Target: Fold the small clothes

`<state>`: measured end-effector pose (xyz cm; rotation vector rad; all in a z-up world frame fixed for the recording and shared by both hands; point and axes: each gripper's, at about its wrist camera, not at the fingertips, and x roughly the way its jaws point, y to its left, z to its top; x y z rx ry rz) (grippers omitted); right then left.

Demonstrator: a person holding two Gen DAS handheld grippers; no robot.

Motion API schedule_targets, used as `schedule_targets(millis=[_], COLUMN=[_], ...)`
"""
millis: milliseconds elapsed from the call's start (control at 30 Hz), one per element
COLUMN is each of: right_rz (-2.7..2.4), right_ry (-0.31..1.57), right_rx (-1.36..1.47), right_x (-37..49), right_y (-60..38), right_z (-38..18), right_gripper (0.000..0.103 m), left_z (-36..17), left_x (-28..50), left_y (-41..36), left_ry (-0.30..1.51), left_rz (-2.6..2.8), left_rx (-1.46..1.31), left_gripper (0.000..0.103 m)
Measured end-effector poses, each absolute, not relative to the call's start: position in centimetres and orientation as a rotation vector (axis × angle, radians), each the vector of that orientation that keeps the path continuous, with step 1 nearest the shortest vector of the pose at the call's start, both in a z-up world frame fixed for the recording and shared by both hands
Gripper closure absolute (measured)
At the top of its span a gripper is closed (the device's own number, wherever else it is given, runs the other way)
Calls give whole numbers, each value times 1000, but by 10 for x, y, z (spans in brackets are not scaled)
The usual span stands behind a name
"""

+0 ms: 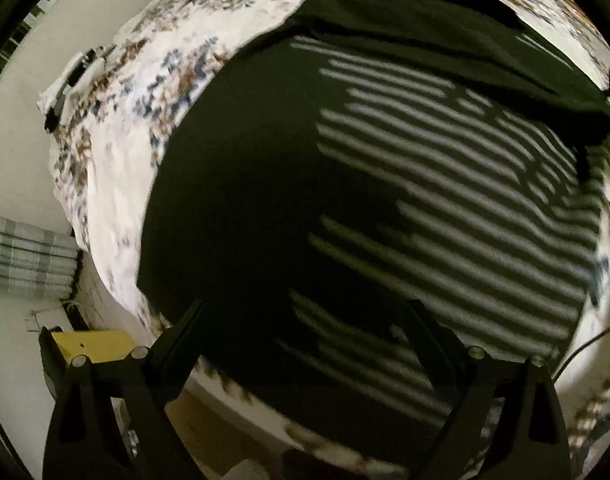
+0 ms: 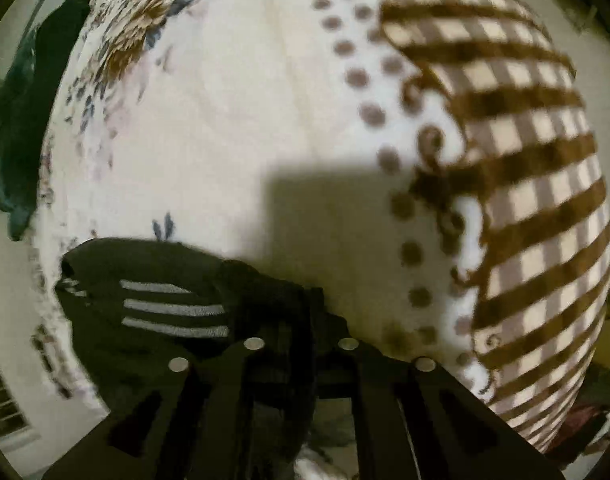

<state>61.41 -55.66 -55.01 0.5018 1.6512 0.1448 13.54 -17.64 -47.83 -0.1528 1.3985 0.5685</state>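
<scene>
1 dark striped garment (image 1: pixel 445 184), 1 floral bedsheet (image 1: pixel 117 152), 1 brown checked blanket (image 2: pixel 525 160), 1 dark green cloth (image 2: pixel 17 120) at left edge, 1 yellow box (image 1: pixel 93 344), 2 grippers: left gripper (image 1: pixel 305 312), right gripper (image 2: pixel 301 300)

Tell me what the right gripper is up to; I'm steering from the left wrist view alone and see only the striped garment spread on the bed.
Observer: The right gripper has its jaws narrow, with a bunched dark fold of the black striped garment between them. It's too blurred to tell whether the fold is actually pinched.
Operator: What lies beyond that gripper?
Observer: A brown checked blanket covers the bed on the right of that view, next to a dotted border on the sheet.
</scene>
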Motion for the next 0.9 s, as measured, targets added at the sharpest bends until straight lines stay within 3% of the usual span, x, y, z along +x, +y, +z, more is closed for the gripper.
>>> schedule_targets(millis=[67,167,300,467,533,567,600,833,867,900], right_rz=[185,244,414,476,458,428,379,302,324,338], right_ry=[1630,1573,1653,1706,1710,1699,1708,1767,1772,1776], right_rx=[508,429,374,379,369,342,314,289,312,334], right_x=[597,555,477,433,429,425,420,412,415,418], right_y=[-567,-575,-541,-479,-467,-466,-473,-525,-529,-534], right_z=[-531,-495,-490,-534,-548,-552,-556,-555,-549,-544], right_gripper=[59,49,48,48,56,89,98,98,96,87], left_z=[-480,-483,-493,-495,-495,-496,-496,-505,-506,-507], left_x=[123,111,102,102,102,102,101,90,90,89], left_y=[-190,-203,-216,-223,-225,-225,-225,-234,-236,-239], left_ry=[1414,1437,1468,1460,1456,1459,1459,1483,1485,1484], left_rz=[557,556,563,567,564,561,557,515,506,497], left_rx=[-167,-180,-195,-157,-143,-134,-131,-142,-146,-151], left_gripper=[7,7,7,7,7,7,7,7,7,7])
